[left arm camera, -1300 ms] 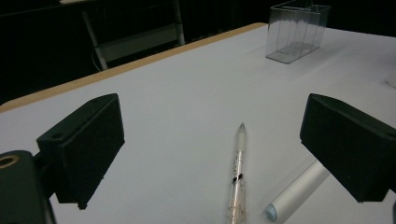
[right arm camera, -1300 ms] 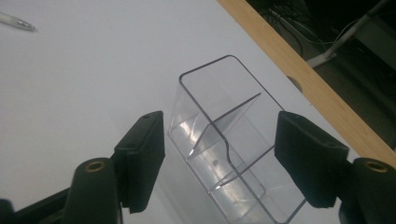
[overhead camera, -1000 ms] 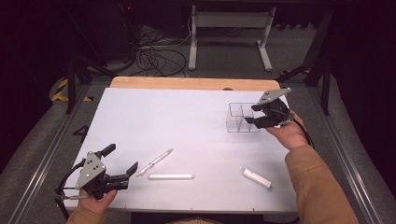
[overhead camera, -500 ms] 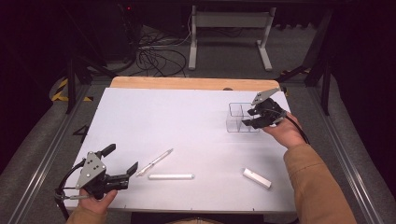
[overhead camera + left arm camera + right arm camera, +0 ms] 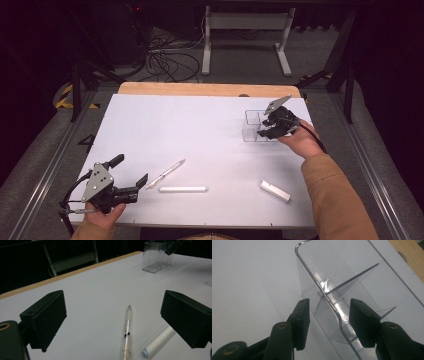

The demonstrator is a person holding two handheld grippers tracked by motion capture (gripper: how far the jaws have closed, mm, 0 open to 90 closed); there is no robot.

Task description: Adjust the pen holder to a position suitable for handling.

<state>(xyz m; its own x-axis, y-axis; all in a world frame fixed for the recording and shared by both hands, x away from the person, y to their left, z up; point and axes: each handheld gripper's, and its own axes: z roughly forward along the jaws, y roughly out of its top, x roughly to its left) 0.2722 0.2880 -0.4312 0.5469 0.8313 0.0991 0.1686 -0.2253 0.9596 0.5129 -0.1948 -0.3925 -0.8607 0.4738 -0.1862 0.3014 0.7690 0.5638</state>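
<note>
— While we scan from the left, what do we meet first?

— Our left gripper [image 5: 131, 186] sits at the near left corner of the table [image 5: 200, 120], jaws wide with nothing between them. Just beyond lie a clear pen [image 5: 127, 333] and a white tube [image 5: 158, 341].

— And the container?

— Far right stands the clear divided box [image 5: 342, 290], upright, its compartments bare. Our right gripper [image 5: 329, 322] straddles its near wall, one jaw outside, one inside; the jaws have just been closing, yet the pads aren't pressing. A white block [image 5: 274, 191] lies nearer us.
</note>
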